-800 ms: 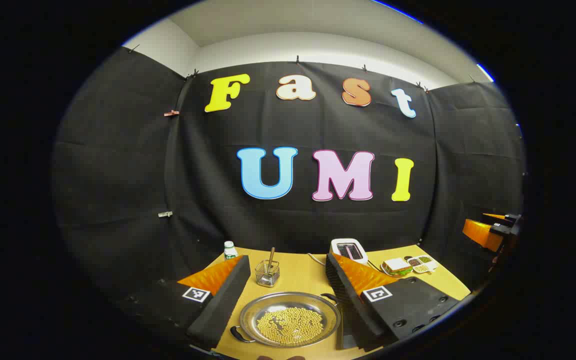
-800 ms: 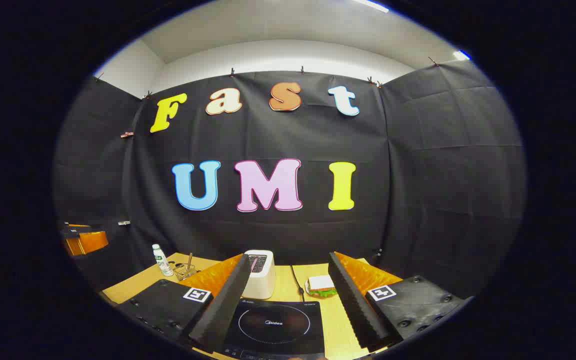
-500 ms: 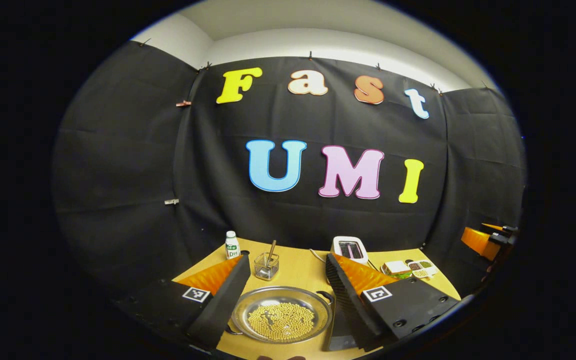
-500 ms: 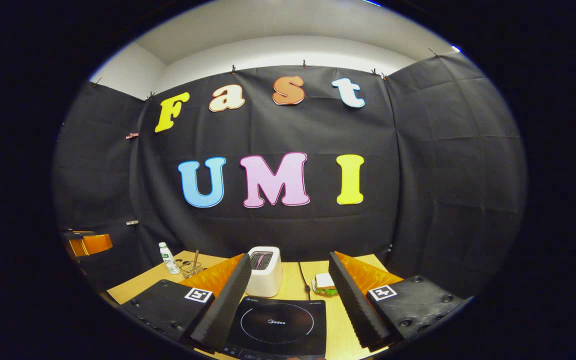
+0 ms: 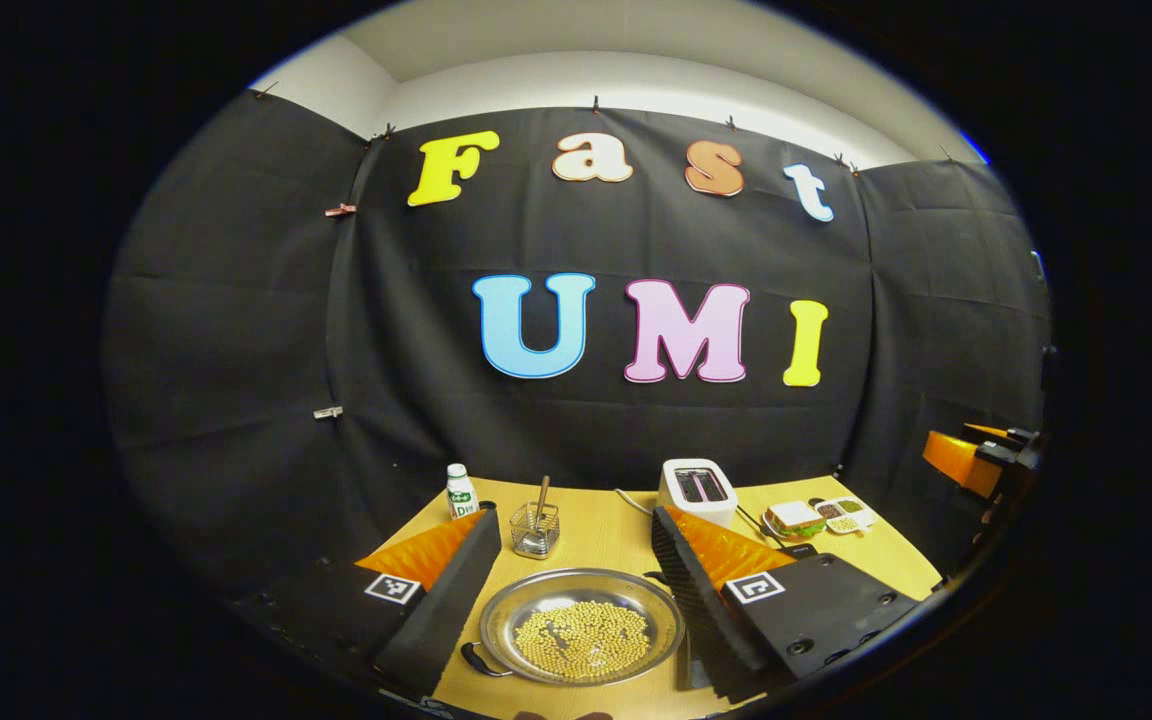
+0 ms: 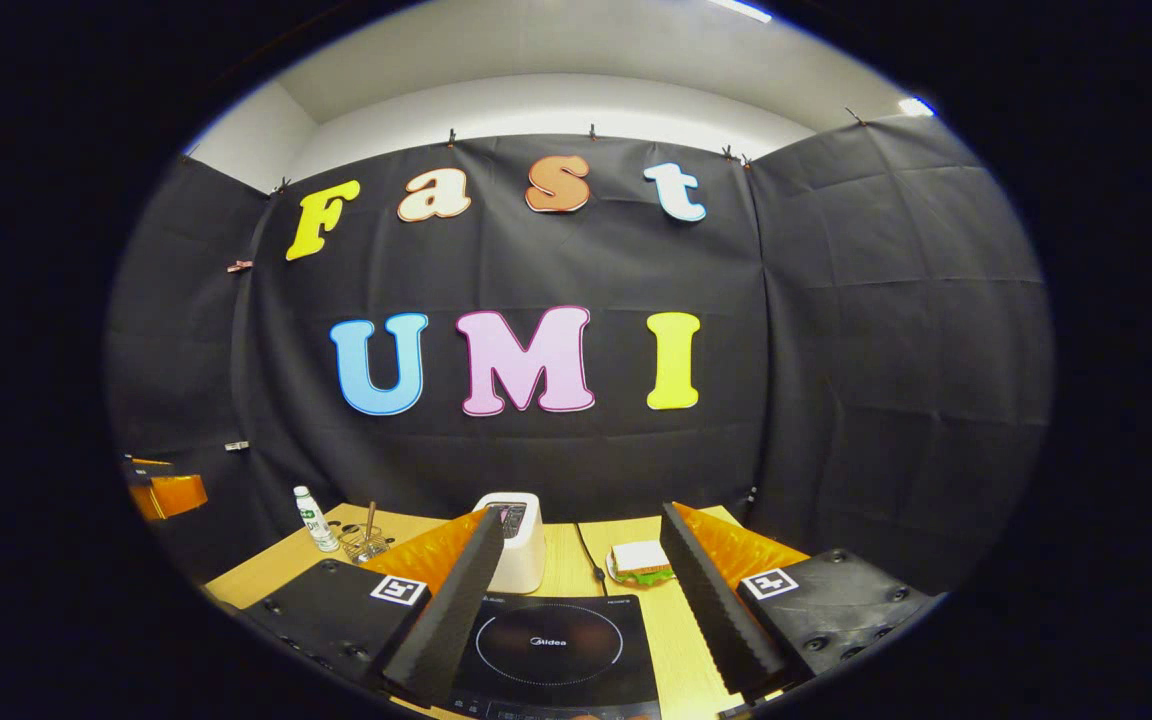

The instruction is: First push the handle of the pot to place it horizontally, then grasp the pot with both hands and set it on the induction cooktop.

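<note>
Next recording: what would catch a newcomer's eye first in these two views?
In the left gripper view, the shallow metal pot of yellow beans sits on the wooden table between the open left gripper fingers. In the right gripper view, the black induction cooktop lies bare between the open right gripper fingers, with a white toaster just behind it.

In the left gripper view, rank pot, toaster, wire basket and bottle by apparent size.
1. pot, though it is nearest the camera
2. toaster
3. wire basket
4. bottle, close to the basket
</note>
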### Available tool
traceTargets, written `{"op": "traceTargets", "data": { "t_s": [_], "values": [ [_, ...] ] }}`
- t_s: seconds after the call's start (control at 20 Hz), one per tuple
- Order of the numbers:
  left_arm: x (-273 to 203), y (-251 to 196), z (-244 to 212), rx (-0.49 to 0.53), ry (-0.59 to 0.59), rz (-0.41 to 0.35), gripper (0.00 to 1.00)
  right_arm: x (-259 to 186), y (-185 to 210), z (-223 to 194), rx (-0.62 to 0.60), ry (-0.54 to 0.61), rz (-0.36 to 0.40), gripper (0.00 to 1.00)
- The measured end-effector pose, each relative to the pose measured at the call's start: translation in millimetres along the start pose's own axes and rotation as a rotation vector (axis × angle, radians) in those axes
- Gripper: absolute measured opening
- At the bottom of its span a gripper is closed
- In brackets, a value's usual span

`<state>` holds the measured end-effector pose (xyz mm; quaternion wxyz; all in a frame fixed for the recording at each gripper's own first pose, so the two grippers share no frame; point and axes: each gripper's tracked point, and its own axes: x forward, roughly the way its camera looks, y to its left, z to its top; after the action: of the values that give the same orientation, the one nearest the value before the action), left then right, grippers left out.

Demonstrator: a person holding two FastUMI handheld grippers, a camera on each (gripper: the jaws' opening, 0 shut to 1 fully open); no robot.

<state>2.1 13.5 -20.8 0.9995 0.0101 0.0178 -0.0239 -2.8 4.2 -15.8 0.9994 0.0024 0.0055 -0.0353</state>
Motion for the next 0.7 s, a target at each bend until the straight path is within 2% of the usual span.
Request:
{"op": "traceTargets", "data": {
  "t_s": [0.4,0.7],
  "values": [
    [-6,34,-3,0.046,-0.037,-0.067,0.95,-30,24,0,-0.005,-0.044,-0.056,0.98],
    [9,46,-25,-0.014,0.027,-0.121,0.95,-56,21,-15,-0.031,-0.02,-0.112,0.98]
  ]
}}
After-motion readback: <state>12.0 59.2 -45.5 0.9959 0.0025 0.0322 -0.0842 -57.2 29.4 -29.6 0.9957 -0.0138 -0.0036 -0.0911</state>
